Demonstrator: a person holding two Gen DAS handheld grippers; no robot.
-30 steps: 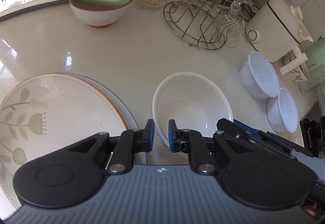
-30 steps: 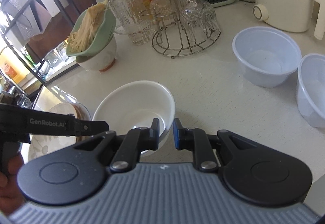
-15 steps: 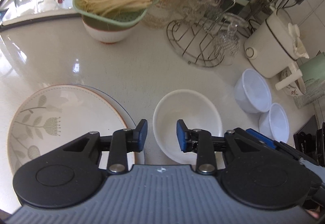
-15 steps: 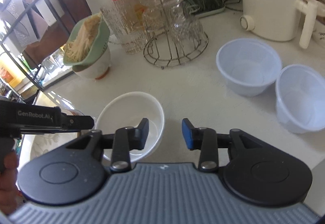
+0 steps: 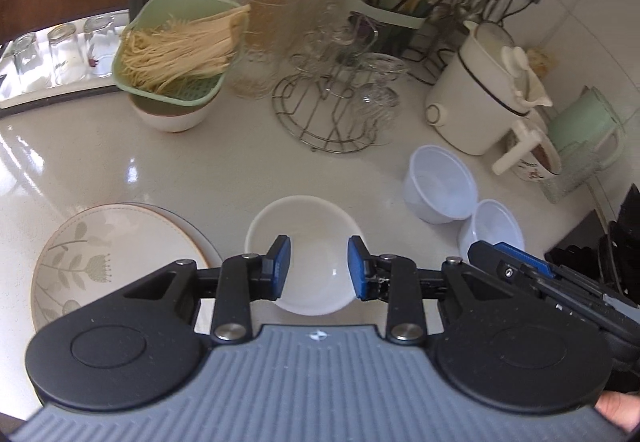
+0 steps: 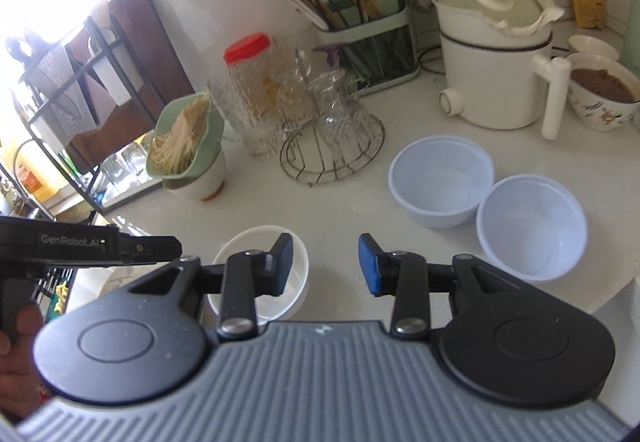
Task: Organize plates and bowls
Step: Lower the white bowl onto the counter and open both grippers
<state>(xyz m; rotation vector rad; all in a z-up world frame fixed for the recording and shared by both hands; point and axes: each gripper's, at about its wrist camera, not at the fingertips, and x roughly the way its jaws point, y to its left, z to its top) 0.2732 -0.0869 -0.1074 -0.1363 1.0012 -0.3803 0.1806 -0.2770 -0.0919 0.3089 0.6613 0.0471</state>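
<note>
Both of my hand-held grippers, left (image 5: 319, 266) and right (image 6: 325, 264), are pulling up and away released, leaving the white bowl (image 5: 305, 253) sitting on the tabletop (image 5: 200, 169) beside the floral plate (image 5: 112, 258), so reaching back carelessly is risking clipping its rim and skidding it into the plastic bowls (image 6: 442, 179).

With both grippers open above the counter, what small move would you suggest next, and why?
Probably bring the right gripper toward the nearer of the two translucent white plastic bowls, which sits touching the farther plastic bowl, so they can be nested. The left gripper is open above the round white ceramic bowl, gripping nothing; the floral plate is beside it.
</note>
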